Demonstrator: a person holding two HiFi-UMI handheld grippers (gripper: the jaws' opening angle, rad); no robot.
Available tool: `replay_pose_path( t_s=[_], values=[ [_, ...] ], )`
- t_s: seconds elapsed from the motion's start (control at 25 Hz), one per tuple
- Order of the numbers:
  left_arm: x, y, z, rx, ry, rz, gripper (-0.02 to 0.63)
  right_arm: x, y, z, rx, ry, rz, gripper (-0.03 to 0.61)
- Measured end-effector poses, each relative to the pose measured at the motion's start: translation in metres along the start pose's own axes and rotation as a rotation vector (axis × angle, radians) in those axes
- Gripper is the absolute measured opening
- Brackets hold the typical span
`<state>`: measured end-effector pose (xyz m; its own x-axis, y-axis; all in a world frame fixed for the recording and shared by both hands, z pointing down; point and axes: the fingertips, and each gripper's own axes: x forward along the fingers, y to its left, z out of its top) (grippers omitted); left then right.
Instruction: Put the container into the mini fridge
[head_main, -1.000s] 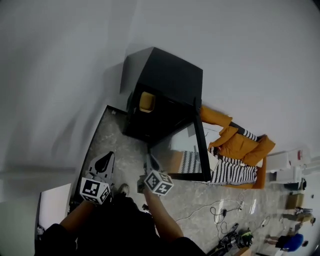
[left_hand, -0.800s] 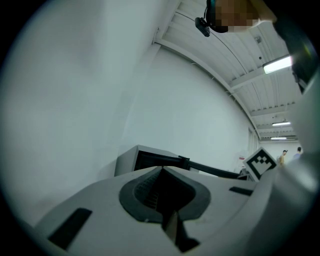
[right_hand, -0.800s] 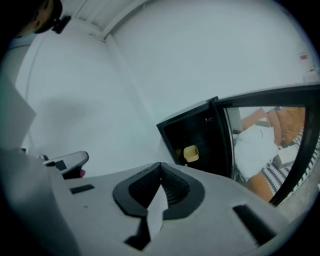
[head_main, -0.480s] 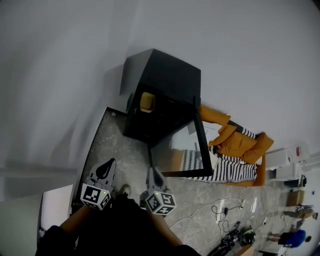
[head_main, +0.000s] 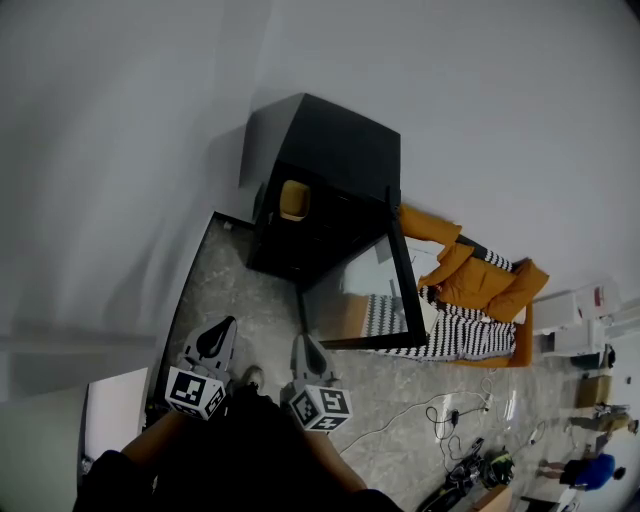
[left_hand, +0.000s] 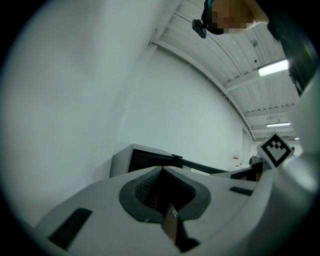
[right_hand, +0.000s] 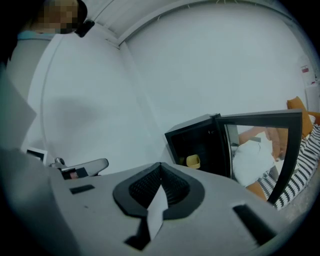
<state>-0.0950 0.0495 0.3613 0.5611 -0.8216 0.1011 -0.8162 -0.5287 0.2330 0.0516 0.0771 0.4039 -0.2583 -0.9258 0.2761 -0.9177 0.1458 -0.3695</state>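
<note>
The black mini fridge (head_main: 330, 165) stands on the stone floor against the white wall, its glass door (head_main: 385, 290) swung open to the right. A yellow container (head_main: 293, 200) sits inside on the fridge's left side; the right gripper view also shows this container (right_hand: 193, 161) inside the fridge (right_hand: 200, 142). My left gripper (head_main: 222, 327) and right gripper (head_main: 301, 343) hang side by side well in front of the fridge. Both are shut with nothing between the jaws. In the left gripper view the shut left gripper (left_hand: 162, 171) points at the fridge (left_hand: 145, 159); my right gripper (right_hand: 161, 166) points left of the open door (right_hand: 262, 145).
An orange jacket (head_main: 480, 280) and a striped cloth (head_main: 465, 340) lie on an orange seat right of the door. Cables (head_main: 445, 415) trail across the floor at lower right. A white box (head_main: 110, 410) sits at lower left. People stand far off at the right edge.
My right gripper has drawn back from the fridge toward my body. The left gripper has barely moved. The container stays inside the fridge.
</note>
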Motion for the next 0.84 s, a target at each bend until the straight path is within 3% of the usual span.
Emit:
replay_pose_path(
  t_s=[0.6,0.84],
  values=[
    [0.000,-0.002,-0.016,0.016,-0.008,-0.014,0.004,-0.003,0.002,-0.001,-0.038,0.001,0.016,0.000],
    [-0.001,-0.003,-0.006,0.005,-0.002,0.008,0.005,-0.002,0.003,-0.005,-0.049,0.012,0.028,0.000]
  ],
)
